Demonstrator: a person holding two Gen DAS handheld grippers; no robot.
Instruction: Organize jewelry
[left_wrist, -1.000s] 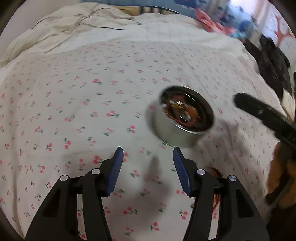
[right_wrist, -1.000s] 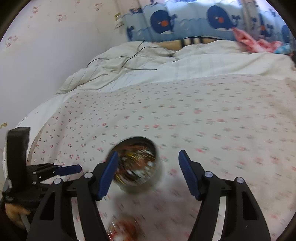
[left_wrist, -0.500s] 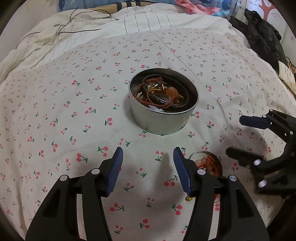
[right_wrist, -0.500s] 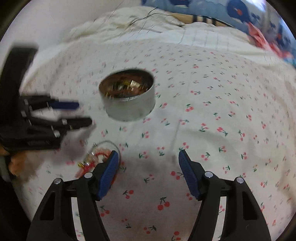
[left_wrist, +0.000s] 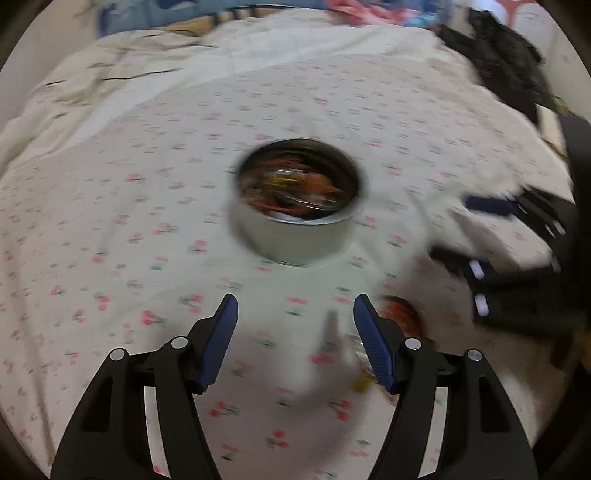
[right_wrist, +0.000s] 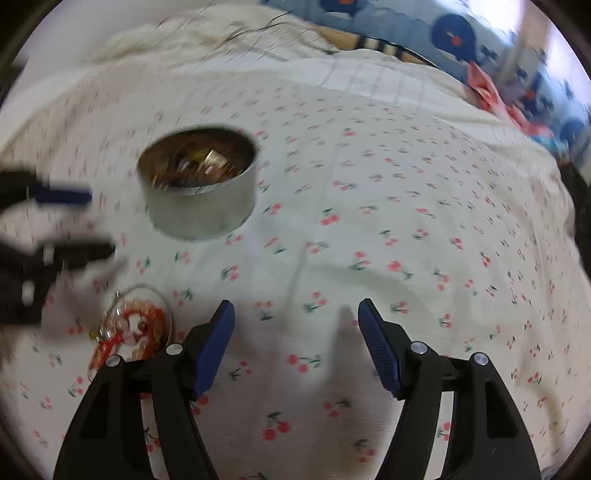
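A round metal tin (left_wrist: 295, 240) (right_wrist: 201, 210) full of tangled jewelry stands on the cherry-print bedsheet (left_wrist: 110, 240). A small glass dish (right_wrist: 136, 325) of red beaded pieces lies nearer, left of my right gripper's left finger. In the left wrist view the dish (left_wrist: 402, 317) is partly hidden behind the right finger. My left gripper (left_wrist: 295, 306) (right_wrist: 96, 223) hovers short of the tin; its jaws are opening, with nothing between them. My right gripper (right_wrist: 295, 314) (left_wrist: 469, 230) is open over bare sheet, right of the dish.
A cream duvet (left_wrist: 147, 74) with a black cable (right_wrist: 258, 29) lies bunched at the far side. Dark clothing (left_wrist: 509, 62) is piled at the bed's right edge. A whale-print curtain (right_wrist: 454, 33) and pink fabric (right_wrist: 491, 92) lie beyond.
The left jaws have spread wider. The right gripper has tipped down and sunk toward the sheet, so the tin sits higher in its view and the dish has come into sight.
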